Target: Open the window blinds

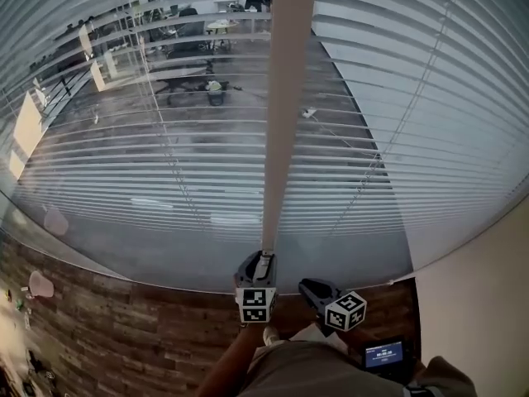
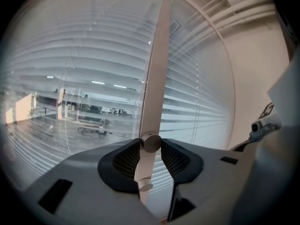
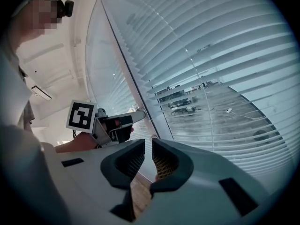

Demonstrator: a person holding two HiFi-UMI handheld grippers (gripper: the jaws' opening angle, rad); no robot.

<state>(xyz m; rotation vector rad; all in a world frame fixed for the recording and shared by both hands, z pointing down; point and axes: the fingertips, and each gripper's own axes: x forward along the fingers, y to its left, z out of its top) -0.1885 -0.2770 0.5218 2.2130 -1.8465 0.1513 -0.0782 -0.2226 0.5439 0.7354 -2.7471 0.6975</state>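
Observation:
White slatted blinds hang across the window, and a second blind hangs to its right. Their slats are tilted enough that a room with tables shows through the lower half. A long beige wand hangs in front of them, reaching down to my left gripper. In the left gripper view the wand runs between the jaws, and the left gripper is shut on its round knob. My right gripper hovers just right of it. Its jaws stand a narrow slit apart with nothing in them. The left gripper also shows there.
Wood-pattern flooring lies below the blinds. A plain wall closes the right side. A small device with a lit screen sits low by the person's body. Thin lift cords run down the left blind.

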